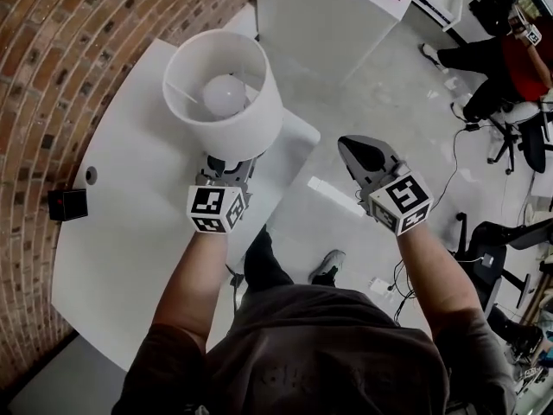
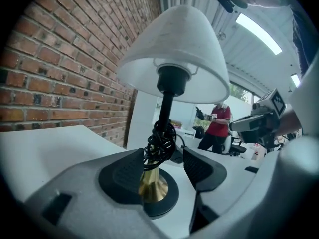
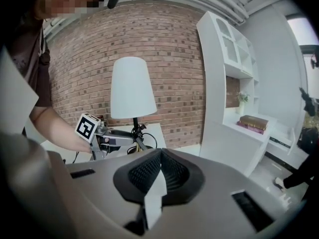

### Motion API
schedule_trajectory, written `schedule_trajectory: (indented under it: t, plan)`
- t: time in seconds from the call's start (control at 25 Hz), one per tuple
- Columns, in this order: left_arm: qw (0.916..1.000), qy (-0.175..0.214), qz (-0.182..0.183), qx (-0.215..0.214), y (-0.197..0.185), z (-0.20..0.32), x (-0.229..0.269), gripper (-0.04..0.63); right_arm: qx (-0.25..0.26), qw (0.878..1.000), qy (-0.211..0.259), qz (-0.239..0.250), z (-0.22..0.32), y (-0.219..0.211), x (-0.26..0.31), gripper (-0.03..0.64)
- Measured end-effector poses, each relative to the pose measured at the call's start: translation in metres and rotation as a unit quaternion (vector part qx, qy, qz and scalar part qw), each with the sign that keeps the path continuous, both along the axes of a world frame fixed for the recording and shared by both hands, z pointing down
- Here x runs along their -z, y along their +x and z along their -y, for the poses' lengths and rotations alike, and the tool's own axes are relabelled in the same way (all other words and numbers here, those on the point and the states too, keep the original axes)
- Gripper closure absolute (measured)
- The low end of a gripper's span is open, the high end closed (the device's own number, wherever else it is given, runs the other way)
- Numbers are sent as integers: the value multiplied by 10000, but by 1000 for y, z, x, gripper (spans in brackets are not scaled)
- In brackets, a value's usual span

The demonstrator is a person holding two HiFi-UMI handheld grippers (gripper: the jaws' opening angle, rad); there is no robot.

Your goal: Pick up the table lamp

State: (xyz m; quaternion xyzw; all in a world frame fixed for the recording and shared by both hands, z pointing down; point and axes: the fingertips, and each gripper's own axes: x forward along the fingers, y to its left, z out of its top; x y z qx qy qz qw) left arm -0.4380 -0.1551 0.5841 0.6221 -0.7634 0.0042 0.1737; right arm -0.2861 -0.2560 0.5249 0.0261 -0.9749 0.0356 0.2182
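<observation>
The table lamp (image 1: 223, 93) stands on the white table (image 1: 130, 232), with a white shade, a bulb inside, a black stem and a brass base (image 2: 152, 185) on a black foot. A black cord (image 2: 160, 138) is coiled round the stem. My left gripper (image 1: 226, 169) reaches in under the shade. Its jaws are open on either side of the stem (image 2: 162, 156); the left pad lies close by the cord and the right pad stands apart. My right gripper (image 1: 348, 145) hangs over the floor to the right of the lamp, shut and empty (image 3: 160, 153), pointing at the lamp (image 3: 130, 87).
A brick wall (image 1: 52, 59) runs behind the table. A small black box (image 1: 67, 204) sits near the table's left edge. A tall white cabinet (image 1: 328, 15) stands just beyond the lamp, with books (image 3: 254, 122) on its shelf. A person in red (image 1: 510, 59) sits at the far right.
</observation>
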Motion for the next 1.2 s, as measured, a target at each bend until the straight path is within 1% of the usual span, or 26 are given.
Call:
schedule_trajectory:
  t: [0.08, 0.16, 0.28, 0.44, 0.6, 0.72, 0.8, 0.84, 0.92, 1.0, 1.08, 1.2]
  plan:
    - [10000, -29, 9, 56, -8, 2, -5, 355, 45, 10000, -16, 0, -3, -7, -4, 623]
    - [10000, -1, 40, 26, -12, 7, -8, 342, 62, 10000, -30, -11, -3, -12, -9, 623]
    - [9999, -5, 126, -58, -11, 20, -14, 342, 66, 9999, -63, -65, -3, -15, -17, 623]
    - [9993, -18, 358, -132, -12, 39, -19, 339, 48, 9998, -132, -128, -4, -12, -26, 623]
    - [9974, -87, 686, -197, -16, 53, -22, 330, 16, 9997, -178, -184, -2, -8, -34, 623]
    - [9972, -95, 713, -201, -23, 64, -23, 328, -15, 9996, -210, -205, -1, -5, -38, 623]
    - [9964, -223, 798, -177, -26, 71, -29, 330, -35, 9995, -237, -216, 0, -1, -41, 623]
    - [9950, -333, 929, -141, -27, 74, -32, 335, -47, 9994, -250, -224, 0, 0, -42, 623]
    - [9909, -529, 1240, -67, -30, 77, -35, 379, -74, 9993, -263, -240, 2, 3, -44, 623]
    - [9871, -644, 1467, -61, -32, 77, -36, 427, -99, 9993, -265, -251, 3, 5, -45, 623]
    - [9848, -716, 1576, -119, -33, 77, -37, 464, -127, 9992, -272, -251, 4, 7, -46, 623]
    - [9836, -791, 1599, -252, -31, 77, -38, 480, -149, 9992, -278, -233, 5, 9, -45, 623]
